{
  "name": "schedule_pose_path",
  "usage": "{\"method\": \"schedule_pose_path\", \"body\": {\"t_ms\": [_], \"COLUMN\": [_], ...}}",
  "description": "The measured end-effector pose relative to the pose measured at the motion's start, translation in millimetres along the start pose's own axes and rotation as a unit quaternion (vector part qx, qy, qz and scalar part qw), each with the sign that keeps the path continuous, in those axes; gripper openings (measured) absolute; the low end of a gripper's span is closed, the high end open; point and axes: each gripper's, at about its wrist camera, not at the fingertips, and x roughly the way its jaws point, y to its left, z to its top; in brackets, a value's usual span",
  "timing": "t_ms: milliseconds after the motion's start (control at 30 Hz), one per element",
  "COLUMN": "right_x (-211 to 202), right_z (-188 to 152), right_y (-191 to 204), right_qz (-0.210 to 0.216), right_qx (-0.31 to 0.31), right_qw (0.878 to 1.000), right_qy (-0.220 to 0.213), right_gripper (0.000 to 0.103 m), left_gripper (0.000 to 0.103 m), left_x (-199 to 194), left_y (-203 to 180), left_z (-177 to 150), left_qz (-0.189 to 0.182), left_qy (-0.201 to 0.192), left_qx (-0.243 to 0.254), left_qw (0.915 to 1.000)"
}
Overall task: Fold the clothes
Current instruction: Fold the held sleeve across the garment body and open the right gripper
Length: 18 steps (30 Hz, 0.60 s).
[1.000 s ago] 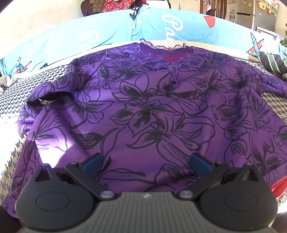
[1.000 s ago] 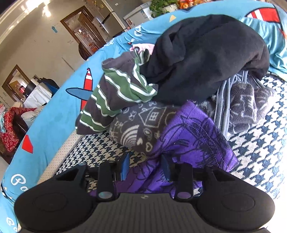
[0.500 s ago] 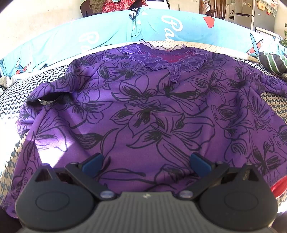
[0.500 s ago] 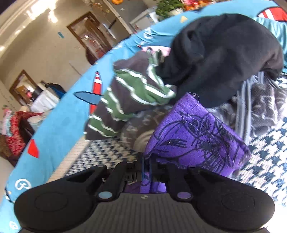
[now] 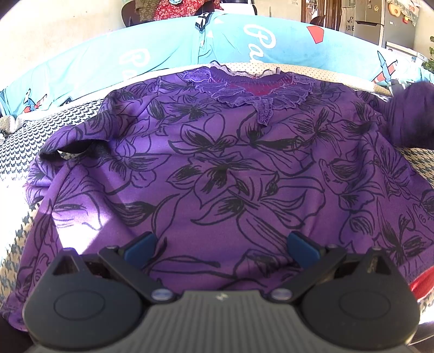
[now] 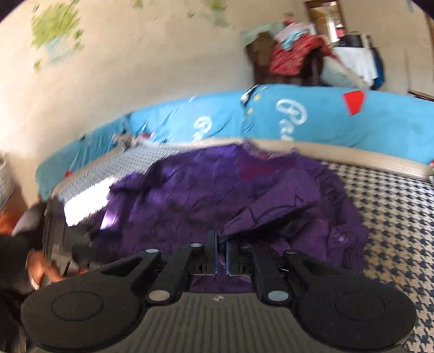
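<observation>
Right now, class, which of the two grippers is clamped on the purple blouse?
The right gripper: its jaws are pinched on a fold of the purple floral blouse. The left gripper is spread wide open, gripping nothing.

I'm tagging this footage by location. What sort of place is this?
Most likely a lived-in home: a purple floral top spread on a houndstooth cover beside blue printed cushions, with a fridge behind.

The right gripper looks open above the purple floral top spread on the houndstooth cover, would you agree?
Not quite: the right gripper is shut on the purple floral top, pinching a fold between its fingers, as the right wrist view shows. The top does lie on the houndstooth cover.
</observation>
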Motion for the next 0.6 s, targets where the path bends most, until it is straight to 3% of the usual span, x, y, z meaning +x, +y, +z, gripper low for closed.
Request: {"method": "schedule_pose_path", "body": {"t_ms": [133,200,433,500,600], "right_x": [-3.9,-5.8,-12.2,-13.2,-12.4], "right_z": [-4.7,-7.0,-14.5,-13.4,-11.7], "right_y": [5.9,8.8,19.6,20.8,1.5], "right_qz": [0.013,0.019,0.038,0.018,-0.061], "right_qx": [-0.005,-0.007,-0.018,-0.023,0.025], "right_qw": [1.000,1.000,0.999,1.000,0.998], "right_qy": [0.003,0.004,0.010,0.005,-0.006], "right_gripper": [0.012,0.022,0.033,0.035,0.040], "left_gripper": [0.103,0.103,0.103,0.103,0.103], "left_x": [-0.3,-0.1,0.3,0.3,0.5], "left_y": [0.6,1.0,1.1,0.8,0.9], "left_z": [-0.2,-0.1,-0.4,-0.6,-0.9], "left_qz": [-0.001,-0.001,-0.001,-0.001,0.000], "left_qy": [-0.001,-0.001,-0.003,-0.004,-0.005], "left_qx": [0.000,0.000,-0.001,-0.001,-0.002], "left_qw": [1.0000,1.0000,1.0000,1.0000,1.0000]}}
